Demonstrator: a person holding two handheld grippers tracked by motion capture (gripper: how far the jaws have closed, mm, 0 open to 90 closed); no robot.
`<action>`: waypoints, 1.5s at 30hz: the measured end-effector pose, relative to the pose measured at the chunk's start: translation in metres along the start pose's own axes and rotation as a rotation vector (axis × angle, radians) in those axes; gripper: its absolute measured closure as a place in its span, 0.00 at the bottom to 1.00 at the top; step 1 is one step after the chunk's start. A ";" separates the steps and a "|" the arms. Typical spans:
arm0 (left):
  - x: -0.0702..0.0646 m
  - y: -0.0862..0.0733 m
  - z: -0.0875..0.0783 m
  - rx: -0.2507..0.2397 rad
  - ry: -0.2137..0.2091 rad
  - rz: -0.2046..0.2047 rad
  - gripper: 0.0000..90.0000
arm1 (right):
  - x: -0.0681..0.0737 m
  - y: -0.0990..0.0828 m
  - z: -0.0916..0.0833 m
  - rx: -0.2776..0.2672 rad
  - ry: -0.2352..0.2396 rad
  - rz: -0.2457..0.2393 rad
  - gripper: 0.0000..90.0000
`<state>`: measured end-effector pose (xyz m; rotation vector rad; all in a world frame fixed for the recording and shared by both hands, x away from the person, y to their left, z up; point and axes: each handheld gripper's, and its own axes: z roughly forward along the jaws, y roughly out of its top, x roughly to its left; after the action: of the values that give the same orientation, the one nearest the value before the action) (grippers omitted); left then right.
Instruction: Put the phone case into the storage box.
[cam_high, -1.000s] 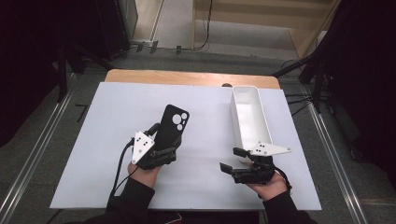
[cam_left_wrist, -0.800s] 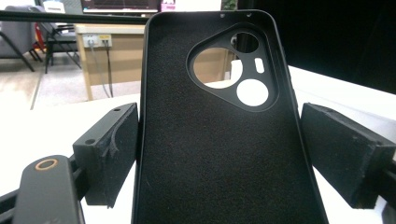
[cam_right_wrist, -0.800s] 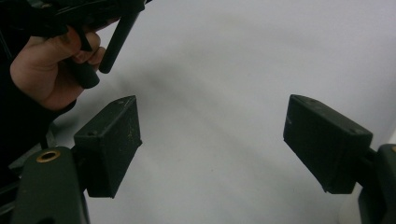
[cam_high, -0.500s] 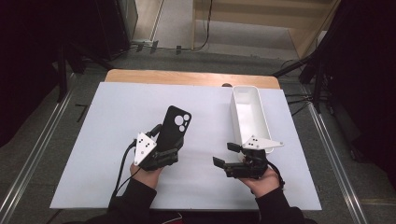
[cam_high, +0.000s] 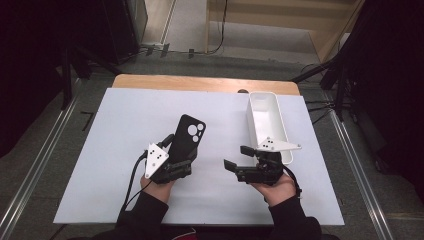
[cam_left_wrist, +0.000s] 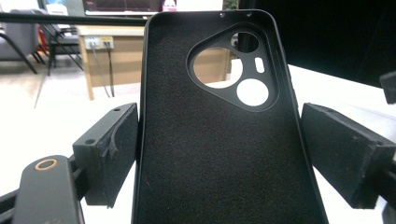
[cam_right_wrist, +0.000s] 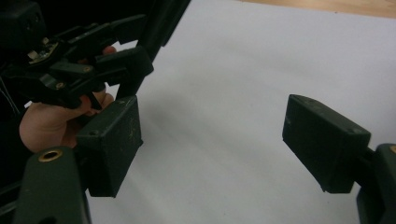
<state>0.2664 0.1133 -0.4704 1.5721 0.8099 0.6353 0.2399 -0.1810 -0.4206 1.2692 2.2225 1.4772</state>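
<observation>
Black phone case (cam_left_wrist: 219, 140) gripped in left gripper (cam_high: 175, 161) jaws | right gripper (cam_high: 239, 159) jaws open, empty

A white sheet (cam_high: 125, 150) over a wooden table (cam_high: 200, 83), with a tray set on it.

The long white tray (cam_high: 265, 117) lies near the sheet's far right corner, lengthwise toward the back; metal rails (cam_high: 37, 170) flank the table on the grey floor (cam_high: 190, 30).

One phone case (cam_high: 187, 138), one white bin (cam_high: 270, 122)
</observation>
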 end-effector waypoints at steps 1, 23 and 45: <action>0.000 -0.001 0.001 -0.001 -0.005 -0.004 0.15 | 0.001 0.002 0.000 0.001 -0.001 0.002 0.20; -0.005 -0.005 0.002 -0.010 -0.007 0.022 0.15 | 0.006 0.032 0.023 0.007 0.042 0.055 0.22; -0.009 -0.004 0.002 -0.021 0.000 0.023 0.15 | 0.006 0.050 0.040 -0.005 0.098 0.109 0.22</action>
<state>0.2617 0.1049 -0.4744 1.5649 0.7836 0.6581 0.2860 -0.1428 -0.3973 1.3649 2.2407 1.6162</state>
